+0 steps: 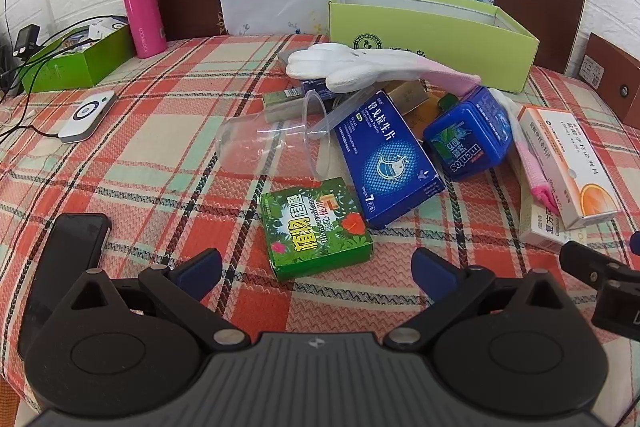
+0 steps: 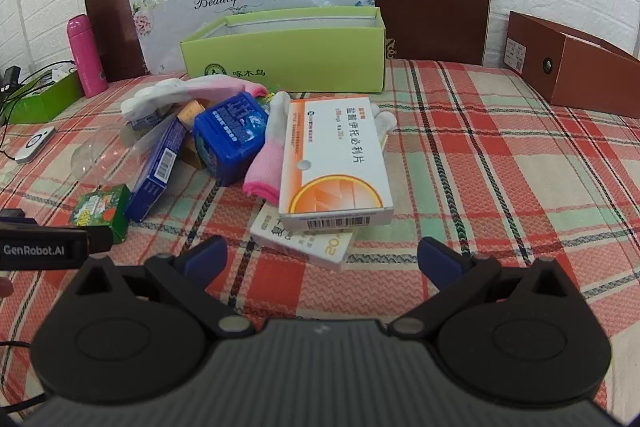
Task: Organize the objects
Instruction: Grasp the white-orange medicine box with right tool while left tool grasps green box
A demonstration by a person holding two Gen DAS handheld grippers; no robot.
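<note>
Left hand-held gripper [image 1: 316,269]: jaws spread wide and released, nothing between the blue fingertips [image 1: 200,267]; it hangs tilted down over the plaid cloth [image 1: 140,155], just short of the green leafy box [image 1: 316,227]

Right hand-held gripper [image 2: 322,257]: also wide open and empty; blue fingertips [image 2: 440,259] either side of bare cloth, with the lower white box [image 2: 308,247] just ahead of the left one

Green leafy box: lying flat on the cloth, nearest the left gripper; the blue medicine box [image 1: 390,163] sits just beyond it, tilted up against the pile

Clear plastic cup [image 1: 268,143]: on its side, mouth toward the blue medicine box, left edge of the pile

Blue mentos tub [image 1: 472,135]: right of the blue medicine box, tipped over

White glove [image 1: 360,67]: draped across the top of the pile with its pink cuff to the right; small boxes lie under it, too hidden to tell apart

Orange-and-white medicine box [image 2: 334,163]: resting on top of the lower white box and on a second glove [image 2: 268,155], whose pink cuff pokes out at the left

Lime green open box [image 2: 288,55]: upright behind the pile, lid off; inside not readable from here

Pink flask [image 1: 142,7]: standing at the far left, well apart from the pile; a green tray [image 1: 76,63] with cables beside it, and a white device [image 1: 88,115] on the cloth in front

Brown box [image 2: 576,67]: far right, on the cloth's edge

Black phone [image 1: 68,259]: flat by the left gripper's left finger
</note>
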